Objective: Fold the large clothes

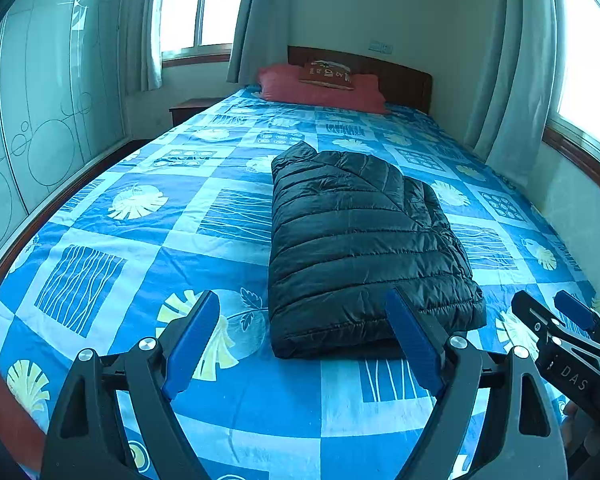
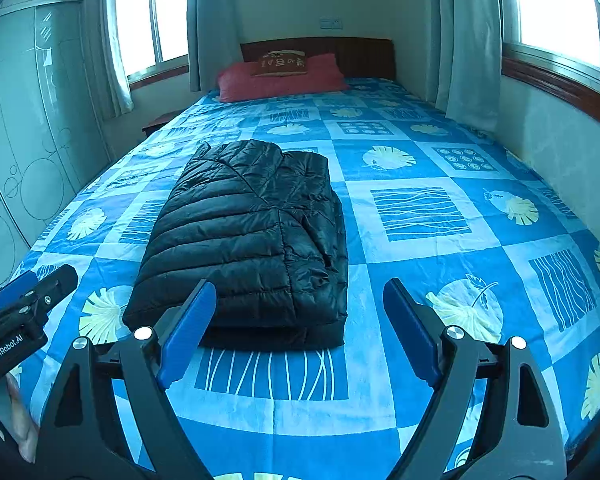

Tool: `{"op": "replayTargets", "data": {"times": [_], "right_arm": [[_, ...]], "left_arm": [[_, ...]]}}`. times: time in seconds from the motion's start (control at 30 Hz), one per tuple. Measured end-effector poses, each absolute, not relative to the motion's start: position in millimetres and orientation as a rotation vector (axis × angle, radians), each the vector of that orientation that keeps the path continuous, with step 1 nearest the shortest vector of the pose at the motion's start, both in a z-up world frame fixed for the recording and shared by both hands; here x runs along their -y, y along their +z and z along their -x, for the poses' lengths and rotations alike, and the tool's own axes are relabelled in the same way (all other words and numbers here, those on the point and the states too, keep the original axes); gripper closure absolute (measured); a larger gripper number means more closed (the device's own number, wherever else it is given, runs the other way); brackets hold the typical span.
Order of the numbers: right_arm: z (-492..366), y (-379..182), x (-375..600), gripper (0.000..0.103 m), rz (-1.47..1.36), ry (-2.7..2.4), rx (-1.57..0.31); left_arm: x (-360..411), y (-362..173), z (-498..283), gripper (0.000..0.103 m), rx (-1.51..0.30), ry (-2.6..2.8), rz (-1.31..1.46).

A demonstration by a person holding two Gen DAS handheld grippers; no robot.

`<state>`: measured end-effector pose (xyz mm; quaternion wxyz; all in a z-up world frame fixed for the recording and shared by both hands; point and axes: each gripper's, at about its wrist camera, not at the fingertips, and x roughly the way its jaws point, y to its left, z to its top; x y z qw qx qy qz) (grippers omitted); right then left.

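Observation:
A black quilted puffer jacket [image 1: 360, 236] lies folded into a thick rectangle in the middle of the bed [image 1: 100, 272]; it also shows in the right wrist view [image 2: 248, 232]. My left gripper [image 1: 306, 340] is open and empty, hovering just short of the jacket's near edge. My right gripper [image 2: 300, 332] is open and empty, also just short of the near edge, toward the jacket's right corner. The right gripper shows at the right edge of the left wrist view [image 1: 556, 320]. The left gripper shows at the left edge of the right wrist view [image 2: 32, 288].
The bed has a blue patterned sheet [image 2: 440, 208]. Red pillows [image 1: 320, 88] and a brown cushion [image 1: 328, 74] lie against the wooden headboard [image 1: 400, 76]. A wardrobe [image 1: 40, 120] stands left, a nightstand [image 1: 192, 108] far left, and a wall with windows and curtains [image 2: 468, 40] runs along the right.

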<state>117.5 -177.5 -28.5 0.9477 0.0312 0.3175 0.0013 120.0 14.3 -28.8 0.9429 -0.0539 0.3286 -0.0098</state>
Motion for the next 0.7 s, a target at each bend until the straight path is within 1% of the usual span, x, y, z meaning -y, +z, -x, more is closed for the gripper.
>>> {"op": "replayTargets", "data": {"times": [0.7], "right_arm": [[-115.8, -29.8, 172.8, 0.018, -0.057, 0.01, -0.649]], "left_arm": [[-10.6, -30.3, -117.7, 0.019, -0.682, -0.018, 0.108]]}}
